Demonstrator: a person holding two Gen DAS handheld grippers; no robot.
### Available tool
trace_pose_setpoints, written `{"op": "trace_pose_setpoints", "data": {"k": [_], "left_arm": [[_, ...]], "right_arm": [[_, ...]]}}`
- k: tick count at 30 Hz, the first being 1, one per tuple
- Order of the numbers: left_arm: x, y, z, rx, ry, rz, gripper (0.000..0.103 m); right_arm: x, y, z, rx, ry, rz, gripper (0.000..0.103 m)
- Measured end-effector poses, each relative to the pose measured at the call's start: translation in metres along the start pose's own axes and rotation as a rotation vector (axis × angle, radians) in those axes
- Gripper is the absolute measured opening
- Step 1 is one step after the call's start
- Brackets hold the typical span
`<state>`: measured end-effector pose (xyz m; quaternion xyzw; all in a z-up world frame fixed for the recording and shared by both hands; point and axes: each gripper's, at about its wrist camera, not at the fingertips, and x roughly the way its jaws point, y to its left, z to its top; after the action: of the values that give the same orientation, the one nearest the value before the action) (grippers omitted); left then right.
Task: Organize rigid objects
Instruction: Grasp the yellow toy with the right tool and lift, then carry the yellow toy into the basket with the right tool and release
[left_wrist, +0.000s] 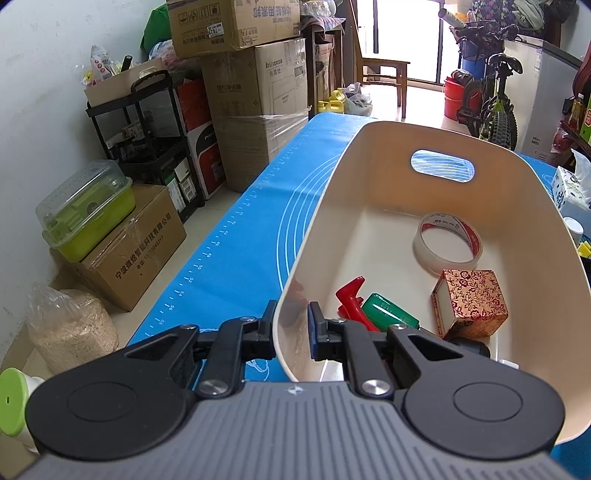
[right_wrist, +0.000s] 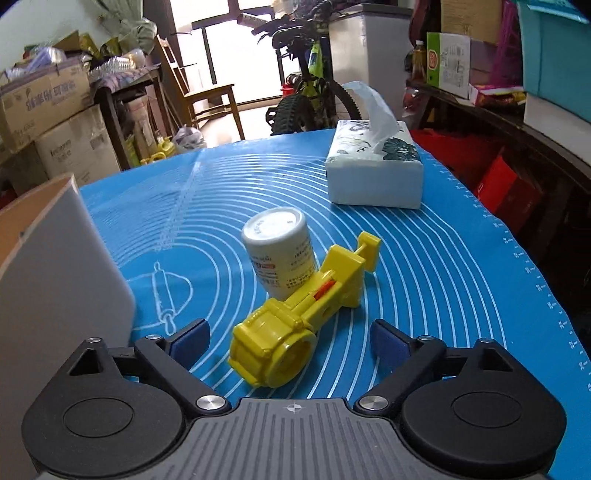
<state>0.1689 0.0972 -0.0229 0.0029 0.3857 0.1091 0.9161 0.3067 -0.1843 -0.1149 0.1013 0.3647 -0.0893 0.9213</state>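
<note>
A cream plastic bin (left_wrist: 325, 206) stands on the blue mat (left_wrist: 236, 258). It holds a tape roll (left_wrist: 448, 242), a red floral box (left_wrist: 471, 302), a green object (left_wrist: 389, 312) and a red plastic piece (left_wrist: 352, 301). My left gripper (left_wrist: 291, 332) is shut on the bin's near rim, one finger outside, one inside. In the right wrist view a yellow toy (right_wrist: 295, 317) lies on the mat (right_wrist: 443, 258) beside a white bottle (right_wrist: 282, 251). My right gripper (right_wrist: 290, 339) is open, its fingers on either side of the toy's round end. The bin's outer wall (right_wrist: 55, 258) is at the left.
A tissue box (right_wrist: 373, 173) stands at the mat's far right, also at the edge of the left wrist view (left_wrist: 570, 192). Cardboard boxes (left_wrist: 255, 110), a black shelf cart (left_wrist: 147, 140) and a green container (left_wrist: 88, 210) line the left floor. A bicycle (right_wrist: 314, 96) stands beyond the table.
</note>
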Motion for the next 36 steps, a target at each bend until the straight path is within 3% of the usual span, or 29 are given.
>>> {"op": "trace_pose_setpoints", "data": {"k": [4,5,7,8,10,15,24,36], "left_arm": [[0.001,0.002,0.001,0.0,0.001,0.0,0.017],[0.001,0.002,0.001,0.0,0.002,0.0,0.017],[0.001,0.002,0.001,0.0,0.002,0.0,0.017],[0.001,0.002,0.001,0.0,0.002,0.001,0.017],[0.001,0.002,0.001,-0.001,0.003,0.001,0.017],[0.0,0.002,0.001,-0.003,0.004,0.004,0.017],[0.0,0.003,0.001,-0.003,0.004,0.004,0.017],[0.0,0.004,0.002,-0.005,0.004,0.002,0.017]], "right_arm": [[0.001,0.004,-0.003,-0.037,-0.039,0.0,0.089],[0.001,0.004,-0.004,-0.052,-0.045,0.0,0.085],[0.002,0.005,-0.004,-0.078,-0.037,0.015,0.064],[0.0,0.005,-0.004,-0.094,-0.043,0.017,0.062],[-0.002,0.004,-0.003,-0.102,-0.034,0.026,0.049],[-0.015,-0.002,0.0,-0.106,-0.058,-0.011,0.034],[-0.036,-0.029,0.011,-0.002,-0.058,0.014,0.033],[-0.11,-0.032,0.049,0.038,-0.239,0.134,0.034]]}}
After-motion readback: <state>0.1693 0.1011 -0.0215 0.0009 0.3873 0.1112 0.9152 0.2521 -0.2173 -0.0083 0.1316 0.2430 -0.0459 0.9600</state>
